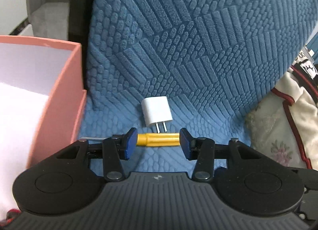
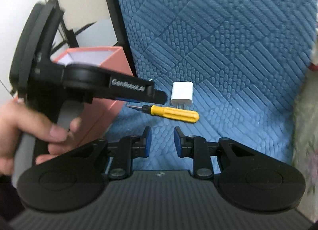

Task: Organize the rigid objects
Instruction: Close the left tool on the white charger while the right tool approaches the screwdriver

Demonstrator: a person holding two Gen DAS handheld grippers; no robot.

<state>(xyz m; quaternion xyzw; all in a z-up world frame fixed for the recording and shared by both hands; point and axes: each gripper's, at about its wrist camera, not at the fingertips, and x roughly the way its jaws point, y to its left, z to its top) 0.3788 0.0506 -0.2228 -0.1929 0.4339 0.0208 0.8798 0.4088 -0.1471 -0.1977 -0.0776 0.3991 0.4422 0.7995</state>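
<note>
Screwdriver (image 1: 159, 139) is the thing we judge the coming move turns on: its yellow handle lies crosswise just ahead of our left hand-held gripper (image 1: 158, 143), on the blue quilted cushion (image 1: 178, 51), and its long axis runs left to right across the line of the fingers. In the left wrist view the two blue pads (image 1: 131, 142) stand wide apart with the handle spanning the gap between them; whether they are level with it or above it we cannot tell, and they have hold of nothing. In the right wrist view the screwdriver points its metal tip toward the pink box (image 2: 111, 59) and its rounded butt away from it, tilted slightly so the butt sits nearer our right hand-held gripper (image 2: 162, 140). That one hangs back, its jaws partly open and empty, apart from the tool, so our left is plainly the nearer. The white charger plug (image 1: 157, 111) lies just beyond the handle, prongs toward it and close to touching; from the right wrist view the prongs seem to disappear behind the handle. We would judge that because the handle lies along the closing direction rather than across it, the left would need to turn about a quarter before closing, taking care not to nudge the plug. The box stands open to the left, close by.
</note>
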